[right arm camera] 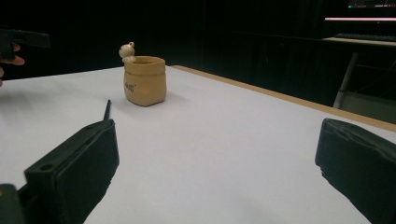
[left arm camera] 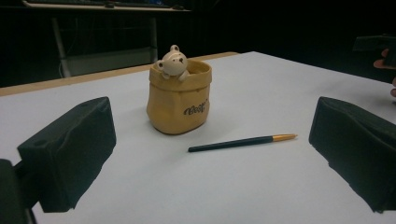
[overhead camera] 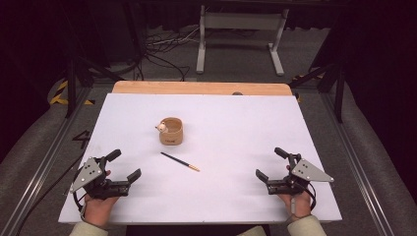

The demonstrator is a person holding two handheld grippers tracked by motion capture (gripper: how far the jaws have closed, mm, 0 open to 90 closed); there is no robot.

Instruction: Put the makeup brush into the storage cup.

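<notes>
A tan sack-shaped pot (overhead camera: 171, 132) (left arm camera: 179, 102) (right arm camera: 144, 80) with a small bear figure (left arm camera: 172, 61) on its rim stands upright near the middle of the white table (overhead camera: 231, 128). A dark pen with a gold tip (overhead camera: 180, 161) (left arm camera: 243, 142) lies flat just in front of it. Near the front left corner my left gripper (overhead camera: 127, 164) (left arm camera: 212, 163) rests open, pointing at the pot and pen. My right gripper (overhead camera: 268, 163) (right arm camera: 215, 168) is at the front right, open too, with nothing between its jaws.
A wooden strip (overhead camera: 201, 88) runs along the table's far edge. Beyond it a grey metal stand (overhead camera: 239, 34) and loose cables (overhead camera: 162, 49) lie on the floor. Dark frame posts (overhead camera: 71, 83) stand at both sides.
</notes>
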